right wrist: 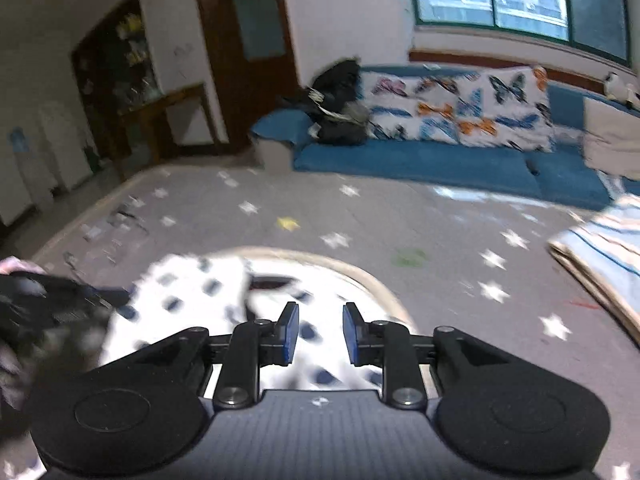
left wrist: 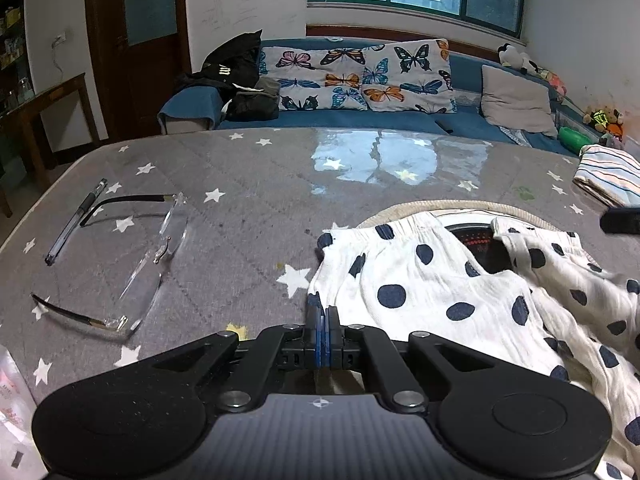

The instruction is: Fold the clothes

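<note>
A: White dotted garment lies crumpled on the grey table. Left gripper?
B: Pinched shut on its edge. Right gripper hovers above, jaws apart, holding nothing.

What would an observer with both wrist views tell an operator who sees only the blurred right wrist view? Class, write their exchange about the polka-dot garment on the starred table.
Operator: Is the other gripper open or shut?
Observer: The left gripper is shut, and it looks to be pinching the left edge of the polka-dot garment.
Operator: What is the smear far left of the garment?
Observer: A pair of rimless glasses with the arms unfolded. A pen lies beside them, and both are apart from the garment.
</note>
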Demonstrator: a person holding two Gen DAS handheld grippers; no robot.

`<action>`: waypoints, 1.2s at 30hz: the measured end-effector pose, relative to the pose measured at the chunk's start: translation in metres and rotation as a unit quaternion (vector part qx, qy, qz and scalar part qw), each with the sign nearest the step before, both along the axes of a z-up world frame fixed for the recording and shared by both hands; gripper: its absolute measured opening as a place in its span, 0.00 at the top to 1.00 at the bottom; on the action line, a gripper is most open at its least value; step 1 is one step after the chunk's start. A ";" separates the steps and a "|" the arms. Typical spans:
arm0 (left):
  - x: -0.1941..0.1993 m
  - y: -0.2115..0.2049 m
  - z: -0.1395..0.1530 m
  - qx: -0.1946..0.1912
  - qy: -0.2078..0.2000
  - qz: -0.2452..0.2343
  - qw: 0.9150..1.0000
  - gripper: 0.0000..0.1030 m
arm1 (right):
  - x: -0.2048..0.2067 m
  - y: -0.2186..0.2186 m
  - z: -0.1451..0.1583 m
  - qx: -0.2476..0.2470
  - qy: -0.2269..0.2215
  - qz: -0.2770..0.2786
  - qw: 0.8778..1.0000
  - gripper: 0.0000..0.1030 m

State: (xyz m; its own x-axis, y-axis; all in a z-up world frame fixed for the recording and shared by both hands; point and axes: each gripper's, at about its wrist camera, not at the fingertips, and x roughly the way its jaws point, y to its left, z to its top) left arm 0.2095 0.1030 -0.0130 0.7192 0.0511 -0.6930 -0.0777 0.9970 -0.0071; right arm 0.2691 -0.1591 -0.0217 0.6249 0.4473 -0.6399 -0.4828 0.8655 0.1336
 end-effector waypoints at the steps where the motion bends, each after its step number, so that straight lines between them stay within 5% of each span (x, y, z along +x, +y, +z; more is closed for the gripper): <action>1: 0.000 -0.001 0.001 0.000 -0.002 -0.002 1.000 0.96 | 0.003 -0.005 -0.005 -0.008 0.008 -0.006 1.000 0.78; 9: 0.007 -0.002 0.010 0.010 -0.007 0.004 1.000 0.90 | 0.024 -0.019 -0.044 -0.014 0.053 -0.038 0.998 0.73; 18: 0.043 -0.005 0.002 0.036 0.001 -0.009 0.999 0.76 | 0.037 -0.009 -0.052 -0.032 0.042 -0.019 0.998 0.74; 20: 0.052 -0.005 -0.001 0.036 0.005 -0.013 0.999 0.73 | 0.039 -0.005 -0.053 -0.043 0.035 -0.017 0.998 0.81; 21: 0.057 -0.005 -0.003 0.032 0.008 -0.016 0.999 0.73 | 0.039 -0.005 -0.053 -0.047 0.034 -0.018 0.998 0.87; 28: 0.072 -0.011 -0.010 0.035 0.011 -0.035 0.999 0.75 | 0.038 -0.014 -0.047 -0.063 0.005 -0.028 0.998 0.92; 32: 0.075 -0.013 -0.008 0.041 -0.007 -0.041 0.998 0.90 | 0.044 -0.028 -0.038 -0.073 -0.014 -0.049 0.996 0.93; 36: 0.085 -0.012 0.003 0.056 -0.032 -0.039 0.997 0.92 | 0.055 -0.042 -0.029 -0.088 -0.035 -0.070 0.993 0.94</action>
State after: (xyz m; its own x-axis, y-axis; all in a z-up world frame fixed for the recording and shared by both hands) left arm 0.2944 0.0914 -0.0100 0.7665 0.0680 -0.6387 -0.0029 0.9947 0.1024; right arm 0.3243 -0.2006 -0.0506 0.7187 0.2379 -0.6533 -0.3580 0.9321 -0.0544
